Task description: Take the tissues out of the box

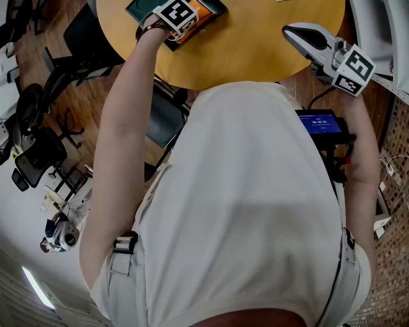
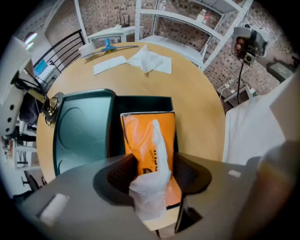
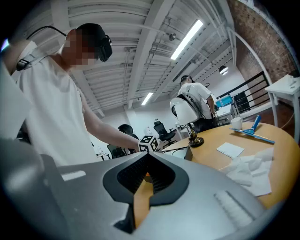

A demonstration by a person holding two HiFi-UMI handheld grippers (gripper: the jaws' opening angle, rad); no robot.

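Note:
An orange tissue pack (image 2: 140,136) lies in a dark box (image 2: 140,102) on the round wooden table (image 2: 197,108). A white tissue (image 2: 157,154) rises from the pack in a stretched strip, and my left gripper (image 2: 152,176) is shut on its bunched upper end. In the head view the left gripper's marker cube (image 1: 176,14) hovers over the pack (image 1: 203,18) at the top edge. My right gripper (image 3: 148,154) is shut with nothing in it and hangs above the table's right side (image 1: 313,39), apart from the box.
The box's teal lid (image 2: 82,133) lies open to the left. Loose crumpled tissues (image 2: 147,61) and a flat white sheet (image 2: 110,64) sit at the table's far side, with a blue tool (image 2: 108,47). A lamp (image 3: 192,133) and a cup (image 3: 236,123) stand on the table. Chairs surround it.

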